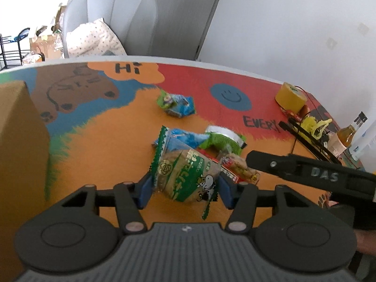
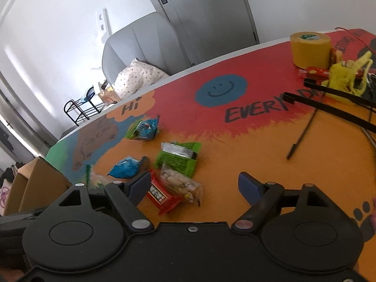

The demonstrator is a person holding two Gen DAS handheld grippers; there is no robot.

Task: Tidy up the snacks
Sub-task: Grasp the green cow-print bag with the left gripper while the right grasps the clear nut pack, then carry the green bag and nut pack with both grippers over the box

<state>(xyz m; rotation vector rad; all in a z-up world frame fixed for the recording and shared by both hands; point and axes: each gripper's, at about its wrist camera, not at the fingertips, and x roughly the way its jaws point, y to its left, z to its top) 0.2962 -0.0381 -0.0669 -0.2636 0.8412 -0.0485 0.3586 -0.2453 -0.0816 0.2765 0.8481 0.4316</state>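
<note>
The cardboard box (image 1: 21, 141) is waiting at the table's (image 1: 112, 155) left edge. The left gripper (image 1: 184, 183) is clamping the green cracker packet (image 1: 185, 176) just off the tabletop — slick film could be slipping free. The right gripper (image 2: 195, 188) is hanging apart, empty, over the red packet (image 2: 162, 196).

L tool (image 1: 184, 184) clamped, R tool (image 2: 195, 185) agape

**Snacks clustered ahead of the grippers**

A wafer packet (image 1: 185, 176) sits between the left gripper (image 1: 184, 189) fingers on the tabletop (image 1: 105, 145). Beyond it lie more packets (image 1: 206, 141); another packet (image 1: 176, 102) lies farther ahead. A cardboard box (image 1: 18, 145) stands left, a tape roll (image 1: 290, 96) far right.
</note>
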